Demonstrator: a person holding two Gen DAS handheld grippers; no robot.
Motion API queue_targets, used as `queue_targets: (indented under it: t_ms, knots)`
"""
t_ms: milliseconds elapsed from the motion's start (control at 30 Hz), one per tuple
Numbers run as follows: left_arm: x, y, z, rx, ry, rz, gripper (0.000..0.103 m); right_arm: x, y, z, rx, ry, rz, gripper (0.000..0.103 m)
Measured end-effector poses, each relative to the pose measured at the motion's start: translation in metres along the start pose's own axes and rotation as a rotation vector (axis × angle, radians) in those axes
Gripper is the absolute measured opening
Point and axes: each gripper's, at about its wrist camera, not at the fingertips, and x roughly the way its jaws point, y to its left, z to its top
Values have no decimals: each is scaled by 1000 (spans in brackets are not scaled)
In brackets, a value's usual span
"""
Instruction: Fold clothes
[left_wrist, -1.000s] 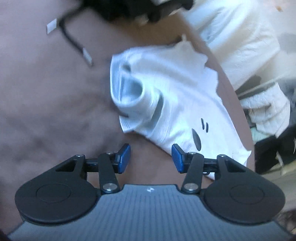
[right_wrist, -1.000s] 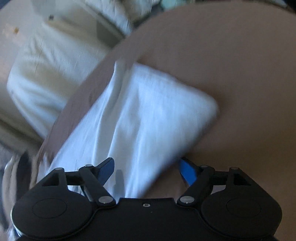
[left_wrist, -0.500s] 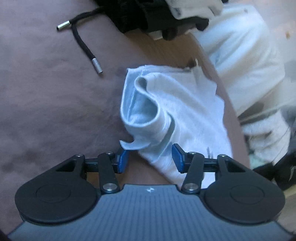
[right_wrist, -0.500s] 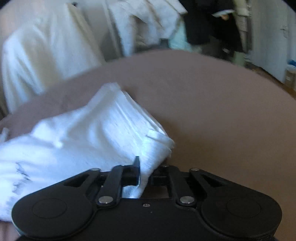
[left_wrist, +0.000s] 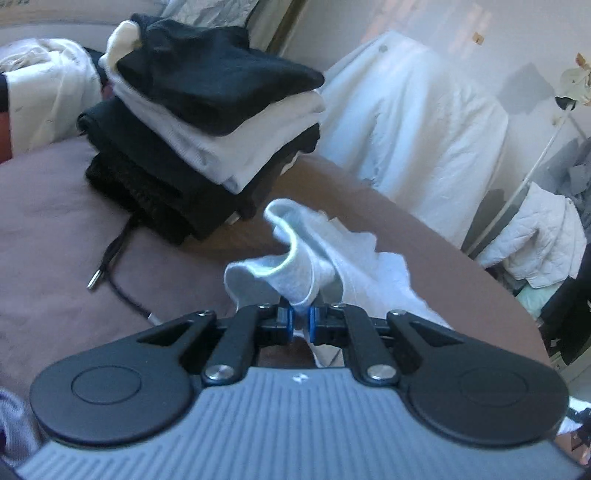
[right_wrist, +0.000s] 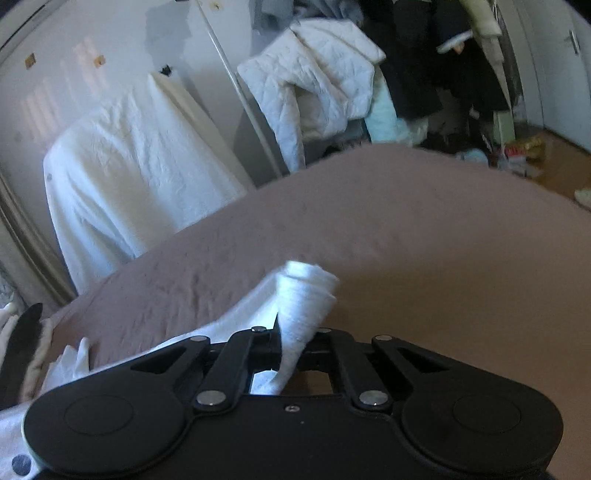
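A mauve bed (left_wrist: 55, 221) bears stacked folded clothes (left_wrist: 207, 122) and a white garment (left_wrist: 354, 266).

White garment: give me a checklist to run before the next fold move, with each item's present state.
1. Left hand-held gripper shut on the white garment: ok.
2. Right hand-held gripper shut on the white garment: ok.
3. Pinched edges raised off the brown bed cover: ok.
4. Rest of the garment lying flat and smooth: not ok, it is bunched and creased.
5. Bare cover ahead of the right gripper to lay the fold: ok.
6. Folded stack and its black drawstring apart from the garment: ok, though close on the left side.
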Motion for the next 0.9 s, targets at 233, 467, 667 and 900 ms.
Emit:
queue_targets:
  t_ms: [233, 467, 667, 900]
  knots:
    - [49, -11, 53, 114, 27, 52, 7, 45, 77, 68, -190, 65, 46, 3]
    - [4, -43, 132, 165, -185, -22, 7, 5, 154, 194, -182, -215, 240, 2]
    - [-62, -30, 92, 118, -123, -174, 7, -18, 76, 170, -53, -235, 233, 2]
    - [-31, 3, -67, 96, 270, -11, 7, 16, -42, 42, -16, 7, -48, 2]
